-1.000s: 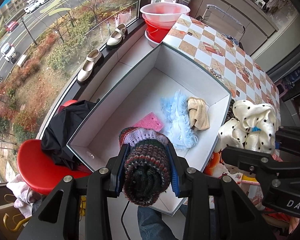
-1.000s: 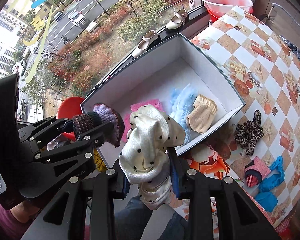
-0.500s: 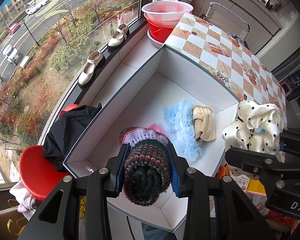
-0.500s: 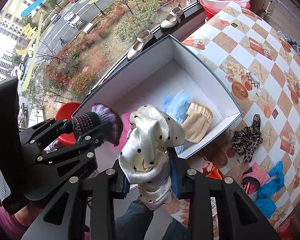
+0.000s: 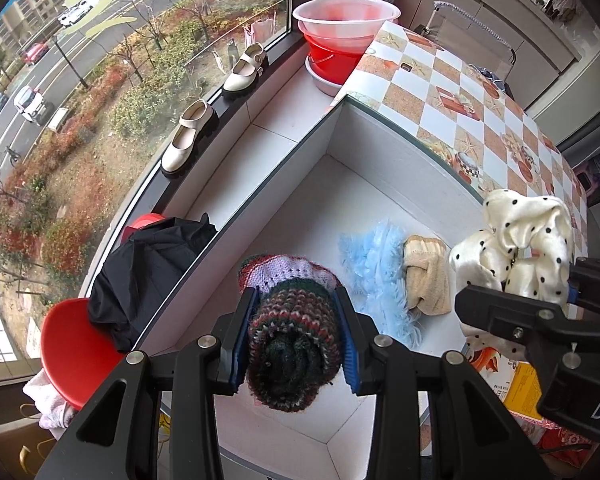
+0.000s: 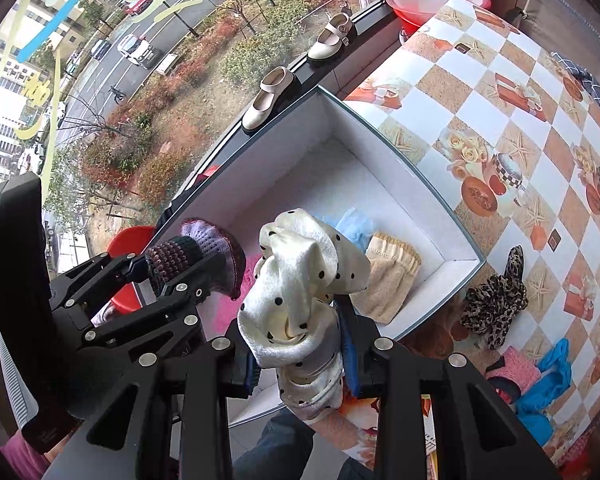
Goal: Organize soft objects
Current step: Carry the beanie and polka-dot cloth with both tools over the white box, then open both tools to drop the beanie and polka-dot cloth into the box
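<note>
Over the white box (image 5: pixel 380 152), the left hand-held gripper (image 5: pixel 296 340) is clamping a knitted hat (image 5: pixel 292 344) and the right hand-held gripper (image 6: pixel 300 356) a polka-dot scrunchie (image 6: pixel 300 280); releasing both inside looks next.

box (image 5: pixel 400 152) far half bare, near half cluttered

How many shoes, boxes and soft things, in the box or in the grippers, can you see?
Shoes on the window ledge: 2
White box: 1
Soft things lying in the box: 3 (blue fluffy cloth, beige cloth, pink cloth)
Soft things held: 2 (knitted hat in the left gripper, dotted scrunchie in the right gripper)
Total: 8
</note>
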A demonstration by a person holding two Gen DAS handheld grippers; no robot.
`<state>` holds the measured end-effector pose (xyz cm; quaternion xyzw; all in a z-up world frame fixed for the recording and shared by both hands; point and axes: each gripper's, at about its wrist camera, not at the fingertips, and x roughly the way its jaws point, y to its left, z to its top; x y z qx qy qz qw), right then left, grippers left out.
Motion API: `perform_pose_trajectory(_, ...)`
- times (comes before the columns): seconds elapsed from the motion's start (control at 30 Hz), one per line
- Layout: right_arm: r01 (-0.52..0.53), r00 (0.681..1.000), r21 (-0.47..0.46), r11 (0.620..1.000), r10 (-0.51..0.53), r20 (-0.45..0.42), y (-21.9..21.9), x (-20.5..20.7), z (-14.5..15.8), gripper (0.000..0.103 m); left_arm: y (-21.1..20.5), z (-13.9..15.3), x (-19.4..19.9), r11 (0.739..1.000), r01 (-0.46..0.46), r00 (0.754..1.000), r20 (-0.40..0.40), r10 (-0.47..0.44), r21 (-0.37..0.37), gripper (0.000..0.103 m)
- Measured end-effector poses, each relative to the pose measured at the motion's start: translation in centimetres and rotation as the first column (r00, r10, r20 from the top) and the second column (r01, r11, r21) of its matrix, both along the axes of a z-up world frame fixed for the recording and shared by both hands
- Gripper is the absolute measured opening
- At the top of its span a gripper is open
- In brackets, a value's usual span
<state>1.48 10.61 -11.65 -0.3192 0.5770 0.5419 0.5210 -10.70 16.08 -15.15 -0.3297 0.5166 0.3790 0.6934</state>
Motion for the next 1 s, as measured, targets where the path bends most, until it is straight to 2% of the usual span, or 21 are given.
perform_pose_trajectory(0.53,0.022,1.000,0.003,1.000,-0.022,-0.012,1.3,0.6,-0.6,0.034,0.5,-1.3,0.4,0.999,-0.006,1.000,-0.021,0.006,-0.036,0.041)
perform_pose_trajectory(0.63,0.022,1.000,0.008,1.000,-0.022,-0.014,1.5,0.5,-0.5,0.034,0.4,-1.0,0.6,1.000,0.013,1.000,0.003,-0.013,-0.028,0.047)
perform_pose_trajectory(0.67,0.022,0.999,0.007,1.000,-0.022,-0.023,1.5,0.5,-0.5,0.034,0.3,-0.8,0.7,1.000,0.022,1.000,0.010,-0.022,-0.021,0.058)
perform_pose_trajectory(0.7,0.024,0.999,0.006,1.000,-0.024,-0.033,1.6,0.5,-0.5,0.036,0.2,-0.6,0.9,1.000,0.029,1.000,0.011,-0.029,-0.010,0.073)
perform_pose_trajectory(0.73,0.029,0.999,0.007,1.000,-0.029,-0.033,1.6,0.6,-0.5,0.050,0.1,-0.4,0.9,0.999,0.033,0.999,0.012,-0.033,-0.001,0.079)
perform_pose_trajectory(0.77,0.034,0.999,0.009,0.999,-0.034,-0.029,1.5,0.6,-0.4,0.063,0.1,-0.3,1.0,0.999,0.035,0.999,0.018,-0.035,0.006,0.082)
perform_pose_trajectory(0.87,0.050,0.998,0.009,0.999,-0.049,-0.032,1.5,1.0,-0.3,0.079,0.3,-0.5,1.2,0.999,0.035,0.999,0.023,-0.035,-0.019,0.083)
perform_pose_trajectory(0.93,0.062,0.998,0.000,0.998,-0.062,-0.034,1.5,1.2,-0.2,0.084,0.5,-0.8,1.2,0.999,0.026,0.999,0.024,-0.025,-0.035,0.091)
perform_pose_trajectory(1.0,0.075,0.997,-0.005,0.997,-0.075,-0.024,1.3,1.5,-0.1,0.092,0.6,-0.8,0.9,0.999,0.007,1.000,0.031,-0.005,-0.042,0.103)
